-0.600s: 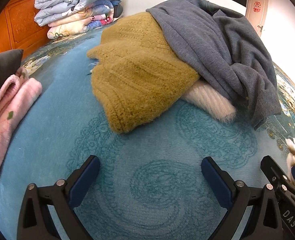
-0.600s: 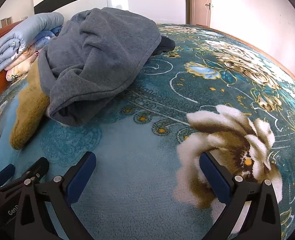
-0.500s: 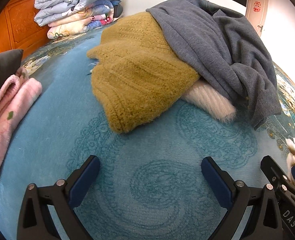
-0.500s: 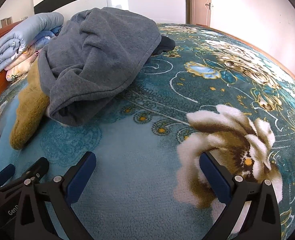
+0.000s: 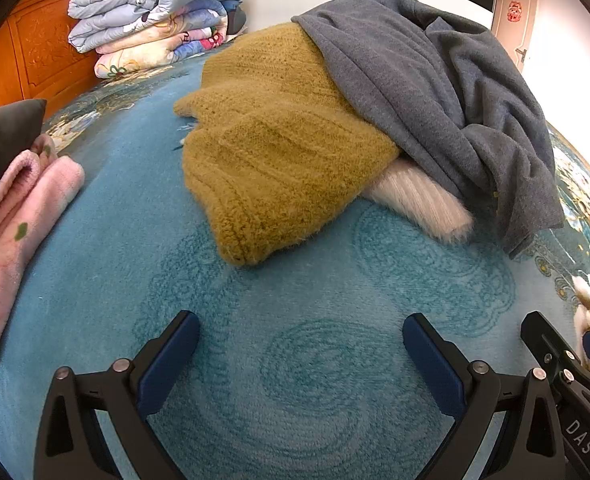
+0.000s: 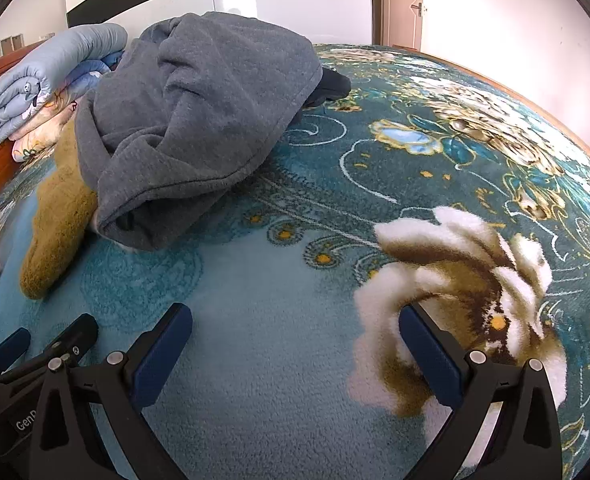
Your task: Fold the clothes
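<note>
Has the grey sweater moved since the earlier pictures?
No. The grey sweater lies over the yellow sweater as before, its edge at the same place on the blanket pattern.

I have bare blanket (image 5: 315,360) ahead of both open grippers; the clothes heap (image 5: 295,152) blocks the far middle, pink folded cloth (image 5: 19,216) crowds my left, open bed right.
</note>
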A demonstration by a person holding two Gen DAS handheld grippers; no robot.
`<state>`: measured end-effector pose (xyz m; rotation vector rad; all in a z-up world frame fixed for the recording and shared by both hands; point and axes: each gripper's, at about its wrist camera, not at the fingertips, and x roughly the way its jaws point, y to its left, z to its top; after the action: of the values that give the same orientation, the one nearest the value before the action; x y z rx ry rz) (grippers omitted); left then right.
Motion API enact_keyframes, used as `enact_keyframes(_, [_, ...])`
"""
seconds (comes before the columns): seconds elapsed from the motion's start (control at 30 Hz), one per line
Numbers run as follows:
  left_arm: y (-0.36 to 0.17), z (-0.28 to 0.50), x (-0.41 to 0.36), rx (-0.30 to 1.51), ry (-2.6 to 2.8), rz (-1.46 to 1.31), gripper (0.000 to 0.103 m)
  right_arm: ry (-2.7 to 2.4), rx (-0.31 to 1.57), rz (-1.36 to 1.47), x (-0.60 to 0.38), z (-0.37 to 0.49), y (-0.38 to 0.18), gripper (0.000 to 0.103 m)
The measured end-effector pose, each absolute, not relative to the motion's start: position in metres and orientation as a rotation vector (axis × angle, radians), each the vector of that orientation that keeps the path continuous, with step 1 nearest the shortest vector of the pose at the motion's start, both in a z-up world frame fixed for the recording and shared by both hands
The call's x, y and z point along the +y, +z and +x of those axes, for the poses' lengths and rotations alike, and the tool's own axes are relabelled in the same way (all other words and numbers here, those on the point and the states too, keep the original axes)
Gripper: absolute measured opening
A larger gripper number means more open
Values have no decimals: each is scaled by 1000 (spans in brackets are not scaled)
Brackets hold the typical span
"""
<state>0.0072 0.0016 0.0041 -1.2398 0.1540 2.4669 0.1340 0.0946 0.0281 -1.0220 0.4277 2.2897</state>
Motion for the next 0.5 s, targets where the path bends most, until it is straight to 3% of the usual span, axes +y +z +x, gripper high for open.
enact_keyframes(0.5, [3,7,-1,154,2474,-1240,103,2273,437,-1062,97,132,27,103])
